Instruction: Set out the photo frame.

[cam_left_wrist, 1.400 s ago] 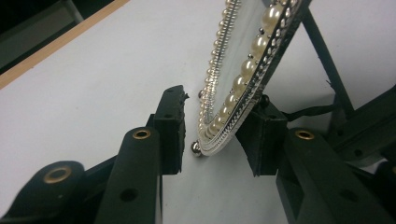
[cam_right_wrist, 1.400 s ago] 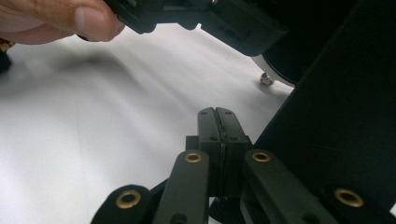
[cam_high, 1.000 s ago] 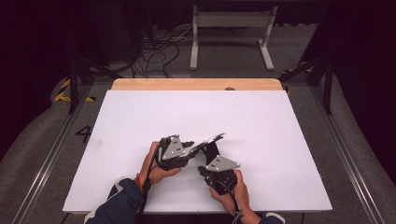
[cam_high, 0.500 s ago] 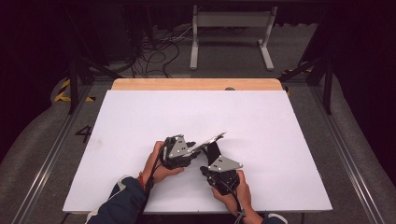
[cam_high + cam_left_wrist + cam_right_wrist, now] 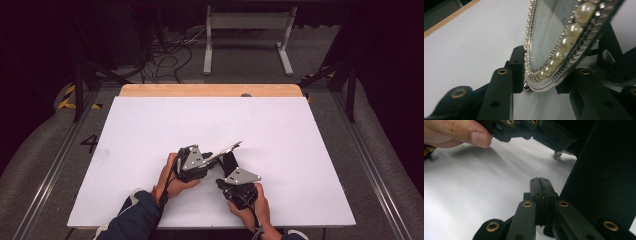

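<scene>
Scene: a person at a white table (image 5: 150, 130) works two hand-held claws near its front edge, a pearl-rimmed frame (image 5: 227, 149) raised between them.

Frame: oval, glass-faced, edged with pearls and small beads (image 5: 564, 45); it stands tilted over the table, its lower rim down between the left claw's jaws.

Left claw (image 5: 541, 86): its jaws have just been closing, with the frame's lower rim between them. The left pad sits at the beaded edge by a small metal ball foot (image 5: 526, 85); whether both pads already press is hard to tell, so call it closing round the rim rather than a firm pinch.

Right claw (image 5: 541, 185): jaws pressed flat together on nothing, tips just beside a black panel (image 5: 604, 175), probably the frame's back or stand; no contact can be made out. In the high view it lies just right of the frame (image 5: 239, 181).

Step in hand: likely taking hold of the frame by its rim.

Doing it well: close slowly and squarely on the metal rim, not on the glass or a single pearl. Keep the frame's tilt steady and hold the right claw near the black panel as a stop.

Risk: a curved, beaded edge may slip or twist out of a shallow bite.
</scene>
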A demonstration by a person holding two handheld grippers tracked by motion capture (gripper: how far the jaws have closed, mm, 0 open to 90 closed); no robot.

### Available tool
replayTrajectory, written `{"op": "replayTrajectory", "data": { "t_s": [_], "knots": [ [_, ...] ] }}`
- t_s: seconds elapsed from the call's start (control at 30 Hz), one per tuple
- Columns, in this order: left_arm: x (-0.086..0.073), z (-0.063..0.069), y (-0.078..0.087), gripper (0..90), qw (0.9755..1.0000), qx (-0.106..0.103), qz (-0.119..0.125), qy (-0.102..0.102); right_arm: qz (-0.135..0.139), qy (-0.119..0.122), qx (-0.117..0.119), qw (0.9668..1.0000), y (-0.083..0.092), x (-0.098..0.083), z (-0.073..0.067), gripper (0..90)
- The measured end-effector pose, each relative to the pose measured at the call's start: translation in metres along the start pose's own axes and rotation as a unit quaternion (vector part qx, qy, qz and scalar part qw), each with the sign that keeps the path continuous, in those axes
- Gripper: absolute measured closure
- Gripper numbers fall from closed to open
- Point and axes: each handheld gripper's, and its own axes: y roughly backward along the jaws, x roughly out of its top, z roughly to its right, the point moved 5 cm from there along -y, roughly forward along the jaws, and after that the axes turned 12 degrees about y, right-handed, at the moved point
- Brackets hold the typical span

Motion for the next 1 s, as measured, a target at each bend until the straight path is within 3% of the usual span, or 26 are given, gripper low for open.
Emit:
{"op": "replayTrajectory", "data": {
  "t_s": [0.1,0.4,1.0],
  "knots": [
    [0.0,0.004,0.001,75.5,0.9999,0.0,-0.003,-0.015,0.001,-0.001,0.0,1.0,0.001,-0.001,0.001,90.0],
    [-0.001,0.009,0.005,76.3,0.9992,0.017,-0.007,-0.035,-0.003,-0.018,-0.004,0.9998,0.001,-0.005,0.014,90.0],
    [0.0,0.013,0.008,73.7,0.9993,0.013,-0.01,-0.033,-0.002,-0.002,0.01,0.9999,0.003,-0.009,0.03,90.0]
  ]
}}
